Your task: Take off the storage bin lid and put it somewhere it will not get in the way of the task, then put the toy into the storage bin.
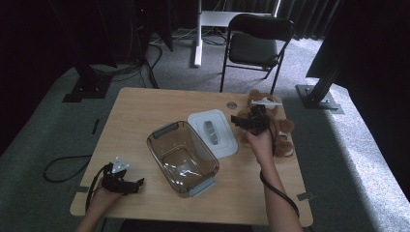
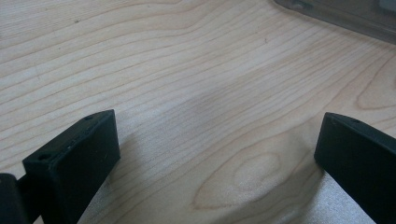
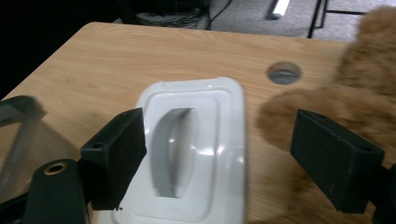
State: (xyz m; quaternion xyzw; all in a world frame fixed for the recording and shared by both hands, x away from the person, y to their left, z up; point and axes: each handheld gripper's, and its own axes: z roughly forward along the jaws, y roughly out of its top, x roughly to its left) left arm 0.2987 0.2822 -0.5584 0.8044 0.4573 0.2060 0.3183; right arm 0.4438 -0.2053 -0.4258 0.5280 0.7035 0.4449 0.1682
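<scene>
Wood table (image 1: 145, 104) on grey carpet, folding chair (image 1: 256, 46) at 12 o'clock. White lid (image 1: 213, 132) runs 11-to-5. Right gripper (image 1: 241, 121) fingers spread, empty; left gripper (image 1: 138, 183) likewise.

A: The tabletop (image 2: 187, 70) looks like pale wood, smooth, with clear grain lines and a soft matt sheen.

B: And the lid (image 3: 196, 149)?

A: White plastic, glossy, with bright glints along its handle recess. At its 9 o'clock the bin (image 1: 183, 157) is clear, smoky plastic, shiny, with grey plastic handles.

B: The teddy bear (image 3: 359, 93)?

A: Brown plush, fuzzy and matt. Each tool, left tool (image 2: 217, 163) and right tool (image 3: 233, 154), has black matt plastic jaws, slightly grainy.
</scene>
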